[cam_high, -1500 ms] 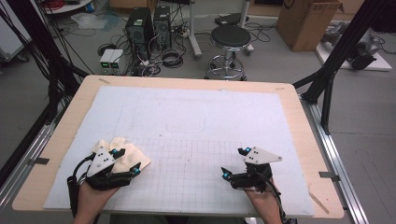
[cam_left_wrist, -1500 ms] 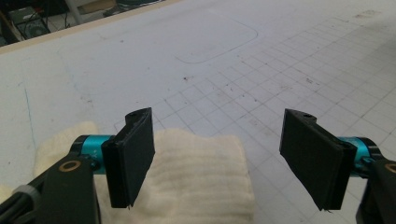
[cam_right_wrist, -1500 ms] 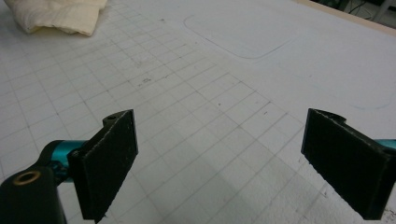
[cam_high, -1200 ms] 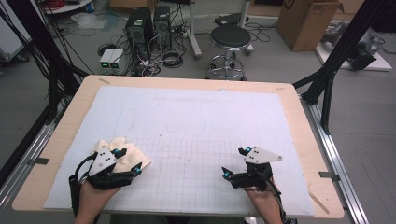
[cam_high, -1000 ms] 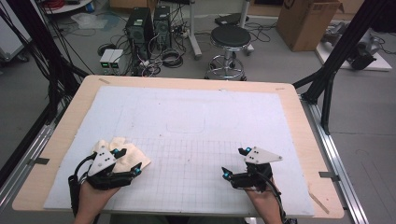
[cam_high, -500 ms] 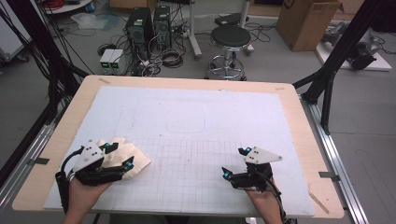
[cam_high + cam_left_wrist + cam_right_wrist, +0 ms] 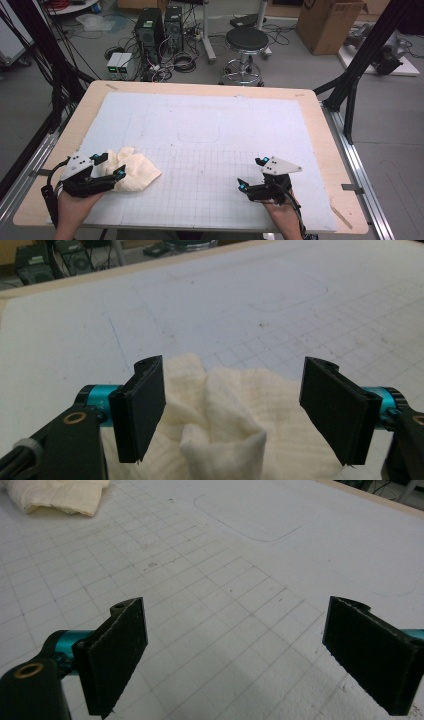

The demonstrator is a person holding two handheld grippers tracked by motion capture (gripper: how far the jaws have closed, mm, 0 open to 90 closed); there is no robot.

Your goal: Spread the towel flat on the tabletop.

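A crumpled cream cloth (image 7: pixel 131 170) lies on the white gridded mat (image 7: pixel 210 140) at the front left. My left gripper (image 7: pixel 111 166) sits at the cloth's left edge, open, its two black jaws wide apart over the folds. In the left gripper view the cloth (image 7: pixel 235 425) bunches up between the jaws of the left gripper (image 7: pixel 240 415), and neither pad presses on it. My right gripper (image 7: pixel 251 172) rests open near the front right of the mat with bare grid between its jaws. In the right gripper view the right gripper (image 7: pixel 250 655) stands open, and the cloth (image 7: pixel 55 495) lies far off at the top left.
A faint rounded rectangle outline (image 7: pixel 199 131) is drawn at the mat's middle. The wooden table edge (image 7: pixel 327 150) frames the mat. Beyond the table stand a stool (image 7: pixel 245 45), computer towers (image 7: pixel 160 27), a cardboard box (image 7: pixel 327 22) and black frame posts (image 7: pixel 370 50).
My left gripper has drawn back to the left and toward the front, off the top of the cloth, leaving more of the cloth uncovered. The right gripper has stayed still.
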